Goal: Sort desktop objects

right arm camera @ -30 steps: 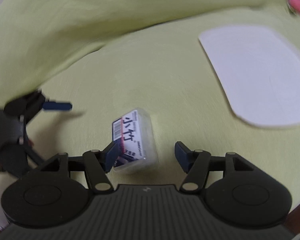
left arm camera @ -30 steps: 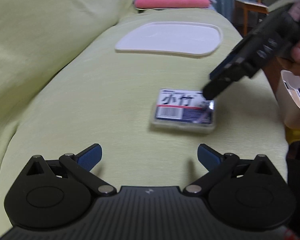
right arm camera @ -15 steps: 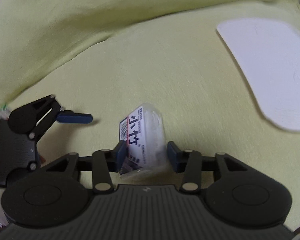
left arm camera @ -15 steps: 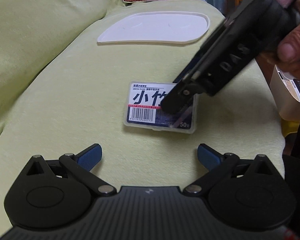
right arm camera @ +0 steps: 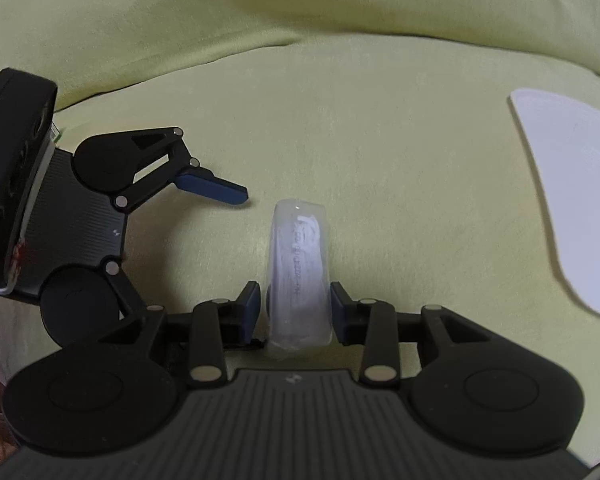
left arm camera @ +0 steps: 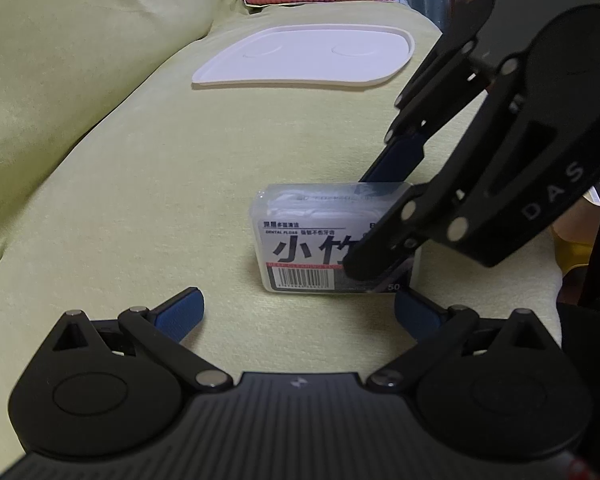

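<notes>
The clear floss box (right arm camera: 298, 276) stands on edge between the right gripper's (right arm camera: 296, 310) closing pads, which pinch its faces near one end; slick plastic could pivot or slip when lifted. The left gripper (left arm camera: 298, 312), just beside it, is spread and empty.

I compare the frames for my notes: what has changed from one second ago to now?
The right gripper closed in around the floss box; its jaws are closing on it, and the box now stands on edge instead of flat. The left gripper stayed open, and the white tray did not move.
</notes>
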Action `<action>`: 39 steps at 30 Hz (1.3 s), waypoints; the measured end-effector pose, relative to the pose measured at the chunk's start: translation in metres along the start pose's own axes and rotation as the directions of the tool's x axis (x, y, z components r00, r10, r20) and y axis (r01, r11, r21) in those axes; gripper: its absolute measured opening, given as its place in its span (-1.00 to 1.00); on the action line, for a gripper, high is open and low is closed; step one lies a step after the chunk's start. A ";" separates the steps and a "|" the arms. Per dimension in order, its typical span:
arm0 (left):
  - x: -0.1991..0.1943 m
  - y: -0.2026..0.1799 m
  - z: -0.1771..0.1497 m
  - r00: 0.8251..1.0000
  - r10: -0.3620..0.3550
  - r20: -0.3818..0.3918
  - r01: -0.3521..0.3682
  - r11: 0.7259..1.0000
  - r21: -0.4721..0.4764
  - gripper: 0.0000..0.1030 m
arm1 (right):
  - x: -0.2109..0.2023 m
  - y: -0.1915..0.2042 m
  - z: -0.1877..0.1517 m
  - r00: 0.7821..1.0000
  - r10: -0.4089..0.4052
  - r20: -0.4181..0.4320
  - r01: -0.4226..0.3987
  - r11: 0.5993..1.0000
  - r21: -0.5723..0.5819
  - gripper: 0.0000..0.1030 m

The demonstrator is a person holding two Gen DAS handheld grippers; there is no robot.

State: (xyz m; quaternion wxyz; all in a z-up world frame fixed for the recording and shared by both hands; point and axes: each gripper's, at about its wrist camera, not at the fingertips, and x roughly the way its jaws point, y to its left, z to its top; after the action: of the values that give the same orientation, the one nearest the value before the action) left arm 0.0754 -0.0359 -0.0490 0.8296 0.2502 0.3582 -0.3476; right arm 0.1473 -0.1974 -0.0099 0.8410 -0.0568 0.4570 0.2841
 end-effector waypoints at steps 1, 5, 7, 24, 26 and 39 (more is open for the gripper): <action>0.000 0.001 -0.001 1.000 -0.005 0.002 0.005 1.000 -0.002 0.99 | 0.003 -0.001 0.002 1.000 0.007 -0.004 -0.007 1.000 0.007 -0.36; 0.003 0.007 -0.001 1.000 -0.021 0.007 0.021 1.000 -0.011 0.99 | 0.013 -0.005 0.005 1.000 0.006 -0.018 -0.006 1.000 0.020 -0.36; 0.005 0.008 0.000 1.000 -0.023 0.011 0.023 1.000 -0.007 0.99 | 0.017 -0.004 0.006 1.000 0.011 -0.025 -0.010 1.000 0.028 -0.45; -0.010 -0.073 0.074 0.971 -0.212 0.114 0.178 0.950 0.256 0.67 | -0.098 -0.018 -0.039 0.986 -0.122 0.113 0.097 0.974 0.206 -0.47; -0.013 -0.097 0.088 0.959 -0.253 0.125 0.203 0.928 0.313 0.64 | -0.119 -0.023 -0.055 0.979 -0.163 0.122 0.130 0.962 0.240 -0.47; -0.011 -0.327 0.178 0.863 -0.493 0.114 0.312 0.696 0.647 0.61 | -0.287 -0.063 -0.207 0.884 -0.453 0.117 0.341 0.794 0.503 -0.47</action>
State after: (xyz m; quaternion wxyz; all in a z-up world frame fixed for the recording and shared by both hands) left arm -0.1021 -0.3565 0.0146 0.6481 0.3663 0.1529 -0.6500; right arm -0.0925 -0.4455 0.0904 0.9174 0.0863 0.3884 -0.0144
